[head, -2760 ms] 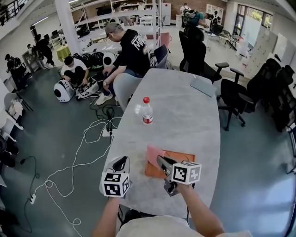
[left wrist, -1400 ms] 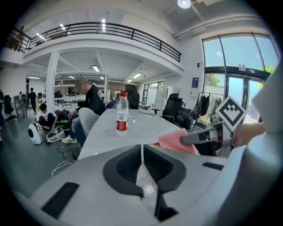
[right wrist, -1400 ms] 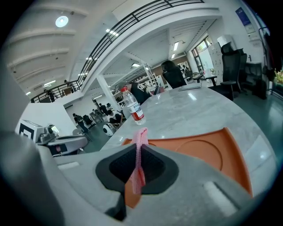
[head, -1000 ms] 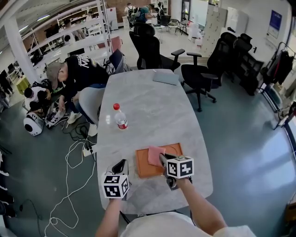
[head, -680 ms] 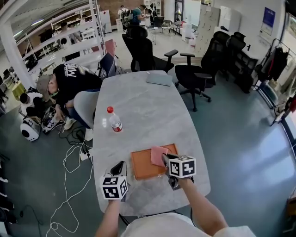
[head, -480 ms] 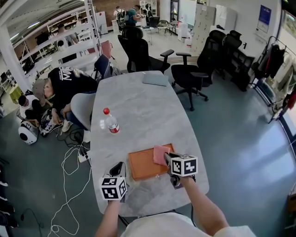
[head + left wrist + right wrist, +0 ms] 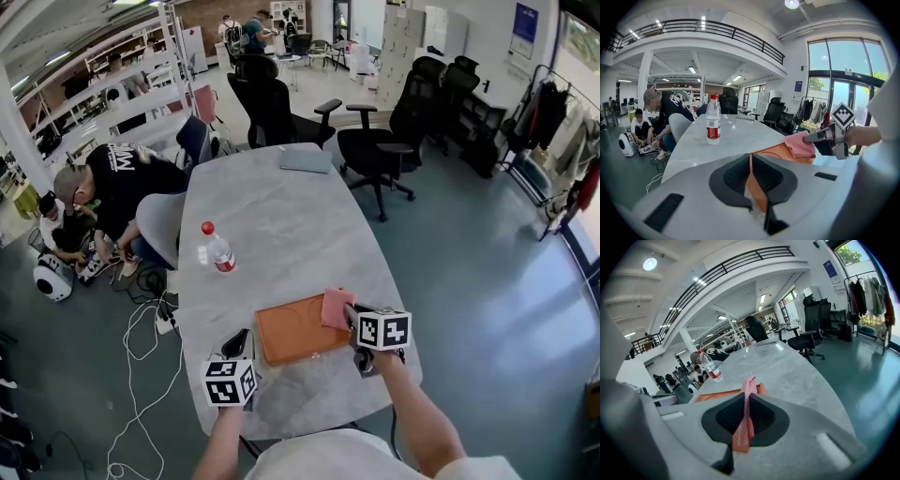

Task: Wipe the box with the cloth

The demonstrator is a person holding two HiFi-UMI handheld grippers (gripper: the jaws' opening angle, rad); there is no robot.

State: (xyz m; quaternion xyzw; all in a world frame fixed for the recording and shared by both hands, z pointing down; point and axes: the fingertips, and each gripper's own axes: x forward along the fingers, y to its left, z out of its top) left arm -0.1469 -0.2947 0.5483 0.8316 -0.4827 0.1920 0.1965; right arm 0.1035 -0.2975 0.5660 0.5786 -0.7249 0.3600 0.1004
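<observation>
Lower centre of the head view, the cloth (image 7: 335, 307) is pink and the box (image 7: 295, 331) orange, on a pale grey marbled table (image 7: 281, 206). The clear bottle (image 7: 217, 250) at centre left has a red cap and label.

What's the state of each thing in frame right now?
box: flat on the table
cloth: bunched, on the box's far right corner
right gripper: jaws shut on the cloth
left gripper: jaws together, nothing between them
bottle: upright, capped
laptop: closed
</observation>
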